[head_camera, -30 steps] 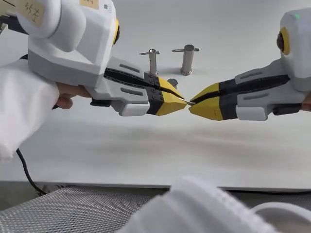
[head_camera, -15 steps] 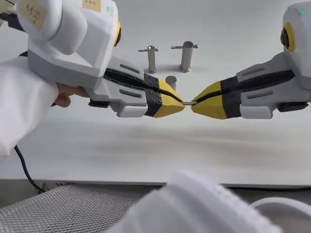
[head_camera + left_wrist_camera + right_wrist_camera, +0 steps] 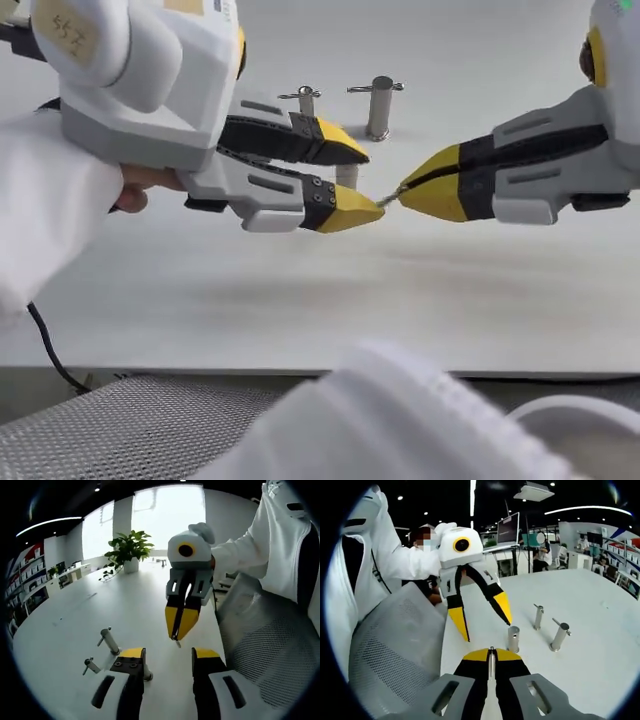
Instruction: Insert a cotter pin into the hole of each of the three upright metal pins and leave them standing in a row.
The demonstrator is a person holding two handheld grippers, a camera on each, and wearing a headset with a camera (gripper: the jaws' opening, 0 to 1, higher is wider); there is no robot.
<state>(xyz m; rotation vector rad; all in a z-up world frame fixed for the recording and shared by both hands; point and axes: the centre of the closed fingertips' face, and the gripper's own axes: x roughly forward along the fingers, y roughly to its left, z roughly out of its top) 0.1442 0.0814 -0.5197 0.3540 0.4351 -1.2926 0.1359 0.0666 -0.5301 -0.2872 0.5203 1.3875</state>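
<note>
Where both grippers pinched the cotter pin point(image 3: 388, 200) a moment ago, the left gripper point(image 3: 372, 182) now gapes wide, empty; the right gripper point(image 3: 405, 190) alone clamps it at its tips. Just behind: bare metal pin point(image 3: 347, 177), upright. Farther: thin fitted pin point(image 3: 307, 105), thick fitted pin point(image 3: 379, 100). Handover judged complete; last insertion pending.

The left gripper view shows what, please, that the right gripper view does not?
Left gripper view: a leafy green potted plant. Right gripper view: a flat monitor screen. Both: the open left tongs, the right tongs shut on a thin metal cotter pin, and three upright grey metal pins on the white table, two already fitted.
</note>
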